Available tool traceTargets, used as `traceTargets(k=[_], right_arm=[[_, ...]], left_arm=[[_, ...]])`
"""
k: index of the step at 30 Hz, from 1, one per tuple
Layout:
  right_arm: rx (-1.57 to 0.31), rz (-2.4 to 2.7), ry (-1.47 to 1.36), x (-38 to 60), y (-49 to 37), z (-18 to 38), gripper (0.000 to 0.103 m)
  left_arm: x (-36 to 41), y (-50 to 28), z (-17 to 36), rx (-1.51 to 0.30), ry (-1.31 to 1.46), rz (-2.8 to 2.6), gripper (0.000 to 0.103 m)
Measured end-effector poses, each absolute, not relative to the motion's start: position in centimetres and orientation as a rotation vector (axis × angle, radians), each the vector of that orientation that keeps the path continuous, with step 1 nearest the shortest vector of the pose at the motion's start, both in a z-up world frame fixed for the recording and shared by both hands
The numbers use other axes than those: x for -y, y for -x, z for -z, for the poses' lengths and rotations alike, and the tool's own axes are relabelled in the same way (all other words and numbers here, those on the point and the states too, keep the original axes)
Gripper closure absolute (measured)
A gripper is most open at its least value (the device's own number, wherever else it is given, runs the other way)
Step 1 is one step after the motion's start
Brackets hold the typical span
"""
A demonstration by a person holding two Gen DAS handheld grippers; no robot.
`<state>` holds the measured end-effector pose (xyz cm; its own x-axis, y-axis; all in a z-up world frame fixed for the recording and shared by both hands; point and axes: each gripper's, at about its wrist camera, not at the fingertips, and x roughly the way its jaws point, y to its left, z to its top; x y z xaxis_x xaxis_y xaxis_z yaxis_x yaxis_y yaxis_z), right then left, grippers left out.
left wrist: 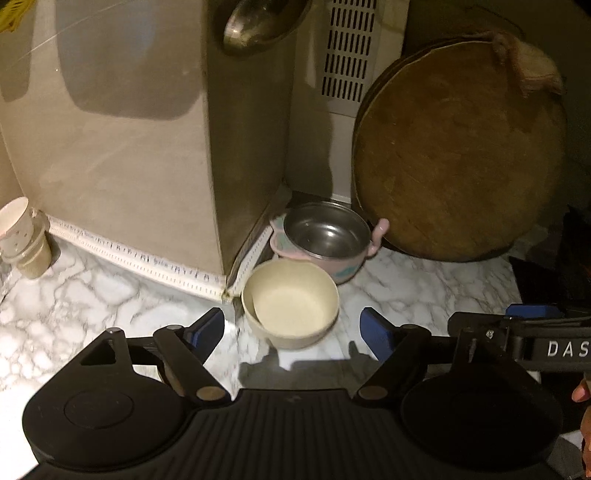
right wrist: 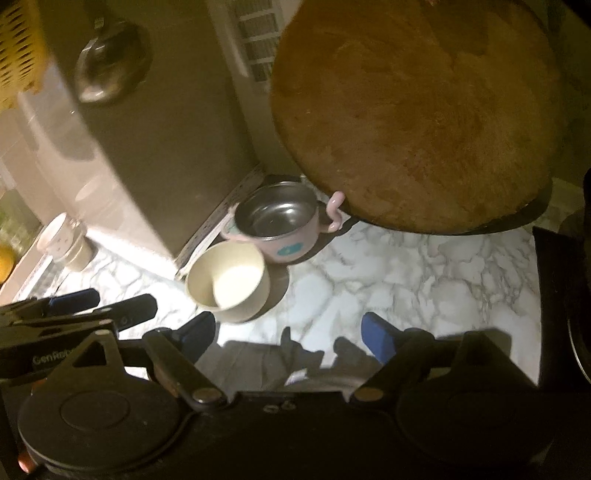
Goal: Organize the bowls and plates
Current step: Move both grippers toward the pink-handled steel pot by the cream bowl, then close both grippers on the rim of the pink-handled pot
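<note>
A cream bowl [left wrist: 291,306] stands on the marble counter [left wrist: 424,288], close to a wall corner. Behind it stands a pink bowl with a steel inside [left wrist: 325,236] and small side handles. My left gripper [left wrist: 291,330] is open, its blue pads on either side of the cream bowl's near side, empty. In the right wrist view the cream bowl [right wrist: 227,280] and the pink bowl [right wrist: 277,225] are ahead to the left. My right gripper [right wrist: 288,332] is open and empty over bare counter [right wrist: 406,280], to the right of the cream bowl.
A large round wooden board [left wrist: 458,155] leans against the back wall, right of the pink bowl. Stacked paper cups [left wrist: 22,236] stand at the far left by the wall. A metal ladle [left wrist: 255,22] hangs above. A dark object [left wrist: 554,273] borders the counter's right side.
</note>
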<state>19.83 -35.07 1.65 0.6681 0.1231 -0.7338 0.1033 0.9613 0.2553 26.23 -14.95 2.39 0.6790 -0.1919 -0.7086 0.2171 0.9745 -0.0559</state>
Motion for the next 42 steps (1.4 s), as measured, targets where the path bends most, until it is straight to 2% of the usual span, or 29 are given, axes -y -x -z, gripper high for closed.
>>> traceTargets(k=[11, 21, 23, 24, 25, 27, 31, 34, 36, 39, 42], right_arm=[[-0.872, 0.046, -0.444, 39.3, -28.1, 1.8, 0.019], [-0.916, 0.059, -0.471, 39.7, -33.5, 4.7, 0.034], [-0.923, 0.055, -0.461, 39.4, -34.2, 5.1, 0.038], [-0.927, 0.053, -0.460, 39.2, -34.6, 5.3, 0.041], [-0.929, 0.052, -0.459, 39.1, -34.9, 5.5, 0.043], [-0.933, 0.052, -0.463, 38.8, -35.6, 5.9, 0.046], [-0.945, 0.048, -0.476, 38.6, -36.8, 6.7, 0.056], [-0.952, 0.045, -0.477, 38.2, -37.3, 7.1, 0.063], [-0.959, 0.046, -0.469, 38.0, -37.6, 7.4, 0.068], [-0.967, 0.038, -0.459, 37.6, -37.9, 7.7, 0.072], [-0.972, 0.033, -0.448, 37.2, -38.2, 7.9, 0.077]], left_arm=[[19.3, -33.4, 1.0, -0.810, -0.072, 0.189, 0.023], [21.5, -38.0, 3.9, -0.836, -0.092, 0.148, 0.023], [21.4, -38.7, 4.4, -0.840, -0.094, 0.136, 0.030], [21.4, -39.1, 4.6, -0.847, -0.096, 0.130, 0.038], [21.3, -39.5, 4.8, -0.855, -0.093, 0.124, 0.042], [21.0, -40.1, 5.1, -0.861, -0.083, 0.114, 0.043], [20.9, -41.4, 5.6, -0.867, -0.099, 0.087, 0.058], [20.6, -42.4, 5.8, -0.873, -0.094, 0.069, 0.059], [20.6, -43.0, 6.1, -0.880, -0.096, 0.069, 0.065], [20.7, -43.7, 6.5, -0.897, -0.104, 0.068, 0.068], [21.0, -44.1, 6.7, -0.907, -0.109, 0.068, 0.068]])
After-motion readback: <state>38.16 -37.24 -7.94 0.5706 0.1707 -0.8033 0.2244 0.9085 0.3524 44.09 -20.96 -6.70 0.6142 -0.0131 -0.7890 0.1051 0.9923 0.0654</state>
